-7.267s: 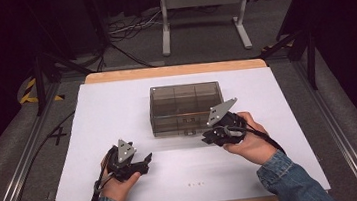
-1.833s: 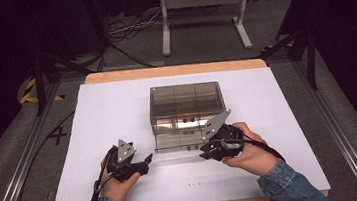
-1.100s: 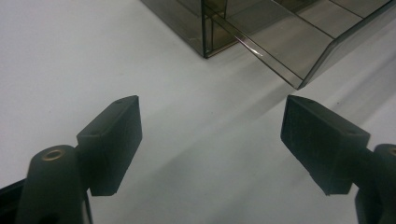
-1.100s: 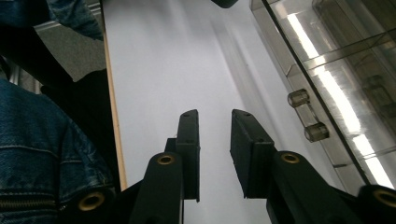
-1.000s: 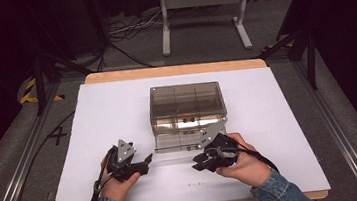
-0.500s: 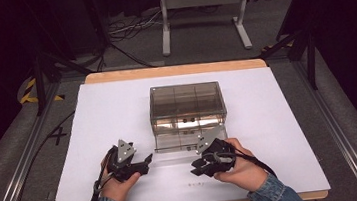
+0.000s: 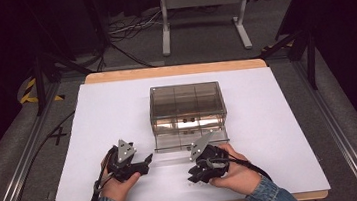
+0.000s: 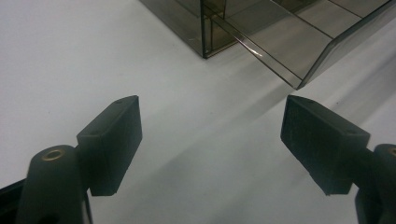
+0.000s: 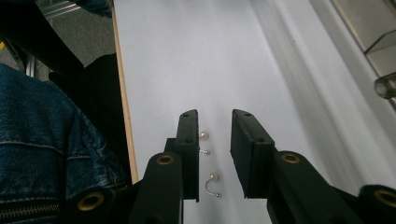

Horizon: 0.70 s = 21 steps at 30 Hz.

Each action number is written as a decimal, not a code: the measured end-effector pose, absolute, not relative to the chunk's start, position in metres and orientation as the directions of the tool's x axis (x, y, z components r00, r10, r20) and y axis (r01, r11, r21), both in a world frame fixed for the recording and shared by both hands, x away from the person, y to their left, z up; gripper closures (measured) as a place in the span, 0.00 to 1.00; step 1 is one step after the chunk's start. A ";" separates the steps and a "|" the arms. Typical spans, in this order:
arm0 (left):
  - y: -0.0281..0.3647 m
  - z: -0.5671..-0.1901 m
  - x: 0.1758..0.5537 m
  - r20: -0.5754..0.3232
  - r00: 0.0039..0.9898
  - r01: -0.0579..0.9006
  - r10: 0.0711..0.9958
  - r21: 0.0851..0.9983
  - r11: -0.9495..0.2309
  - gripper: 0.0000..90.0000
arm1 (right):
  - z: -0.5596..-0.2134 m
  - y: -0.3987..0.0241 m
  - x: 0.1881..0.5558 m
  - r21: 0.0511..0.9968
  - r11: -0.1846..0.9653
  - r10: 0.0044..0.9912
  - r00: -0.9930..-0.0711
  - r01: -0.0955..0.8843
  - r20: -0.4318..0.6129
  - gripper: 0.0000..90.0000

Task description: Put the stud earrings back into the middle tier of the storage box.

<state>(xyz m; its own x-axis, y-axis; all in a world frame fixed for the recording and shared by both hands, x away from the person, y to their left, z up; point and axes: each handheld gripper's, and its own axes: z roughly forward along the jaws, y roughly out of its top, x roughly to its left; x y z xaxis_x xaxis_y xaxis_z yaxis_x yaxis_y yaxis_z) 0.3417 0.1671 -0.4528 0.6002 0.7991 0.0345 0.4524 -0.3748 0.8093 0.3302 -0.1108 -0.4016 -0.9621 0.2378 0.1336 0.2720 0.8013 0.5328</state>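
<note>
The right gripper (image 9: 215, 116) hung low over the white table (image 9: 154, 56) with its jaws a little apart and nothing held; two tiny pearl earrings (image 9: 204, 135) lay between its tips, near the table's front edge. They looked very light, hard, smooth and likely to roll or slip; the bent wire hook (image 9: 211, 188) seemed best to pinch. The left gripper (image 8: 210, 116) rested wide open and empty beside the clear box (image 7: 187, 107), whose drawer (image 7: 191, 140) stood out.

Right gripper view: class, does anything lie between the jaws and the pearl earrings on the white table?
Nothing visible does. The right gripper hangs over the two pearl earrings, its jaws a little apart with both pieces in the gap, and only bare white table lies around them.
</note>
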 end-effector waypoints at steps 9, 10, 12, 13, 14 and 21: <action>0.167 -0.453 0.342 0.037 0.600 0.452 0.799 0.809 -0.377 0.23 | -0.408 -0.103 0.328 0.513 0.815 0.232 -0.963 0.271 0.140 0.81; 0.167 -0.453 0.342 0.036 0.600 0.452 0.799 0.809 -0.376 0.23 | -0.409 -0.103 0.328 0.511 0.817 0.229 -0.963 0.268 0.140 0.81; 0.167 -0.453 0.342 0.037 0.600 0.452 0.799 0.808 -0.377 0.23 | -0.411 -0.101 0.328 0.509 0.818 0.226 -0.964 0.267 0.143 0.81; 0.167 -0.453 0.342 0.037 0.600 0.452 0.799 0.809 -0.377 0.23 | -0.412 -0.100 0.327 0.503 0.820 0.230 -0.963 0.271 0.144 0.81; 0.167 -0.453 0.342 0.034 0.600 0.453 0.800 0.809 -0.374 0.23 | -0.413 -0.100 0.328 0.503 0.822 0.224 -0.964 0.266 0.143 0.81; 0.167 -0.453 0.342 0.035 0.601 0.453 0.798 0.808 -0.377 0.23 | -0.418 -0.095 0.327 0.482 0.840 0.218 -0.968 0.250 0.124 0.82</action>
<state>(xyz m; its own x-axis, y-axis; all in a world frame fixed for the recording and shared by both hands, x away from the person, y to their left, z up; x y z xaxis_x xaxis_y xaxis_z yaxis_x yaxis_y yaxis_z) 0.3419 0.1668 -0.4531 0.6014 0.7982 0.0351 0.4531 -0.3769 0.8079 0.3268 -0.0948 -0.4180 -0.9681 0.2177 0.1239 0.2505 0.8397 0.4818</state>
